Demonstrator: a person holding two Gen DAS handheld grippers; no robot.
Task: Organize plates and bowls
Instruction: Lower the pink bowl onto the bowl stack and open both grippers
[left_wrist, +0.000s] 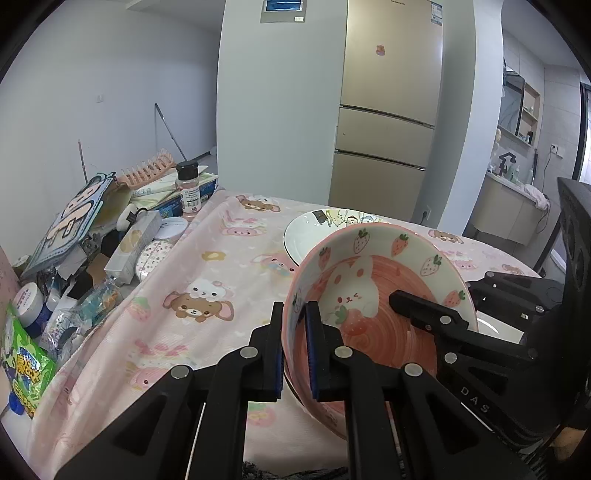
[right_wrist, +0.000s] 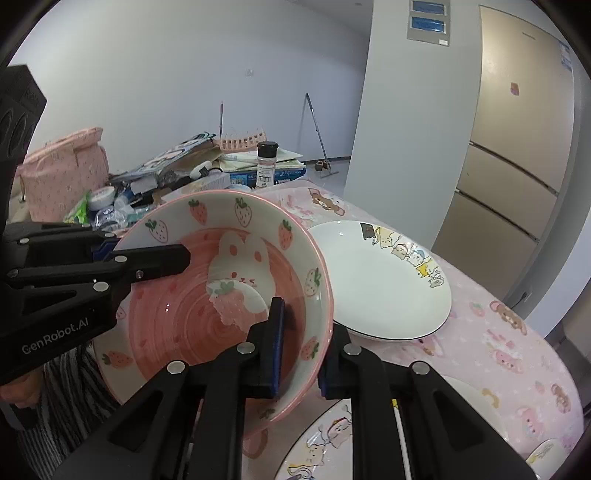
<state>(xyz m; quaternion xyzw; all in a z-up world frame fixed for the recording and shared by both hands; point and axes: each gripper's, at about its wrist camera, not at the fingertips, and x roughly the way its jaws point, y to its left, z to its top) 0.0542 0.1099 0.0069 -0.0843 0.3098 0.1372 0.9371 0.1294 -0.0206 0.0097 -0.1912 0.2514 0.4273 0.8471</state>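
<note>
Left wrist view: L claw (left_wrist: 295, 349) pinches the near-left rim of the pink strawberry bowl (left_wrist: 373, 295); R claw (right_wrist: 301, 349) pinches the opposite rim. Bowl hangs tilted between both, above the worktop's (left_wrist: 207, 266) near edge. White plate (right_wrist: 384, 284) lies just beyond-right, w/ R claw nearer.

Pale walls, a tall gold fridge (left_wrist: 388, 110), and possibly a washbasin counter (left_wrist: 509, 206) far right.

Pink strawberry-and-bunny bowl (right_wrist: 221, 291); white plate (right_wrist: 380, 284), cartoon animals.
</note>
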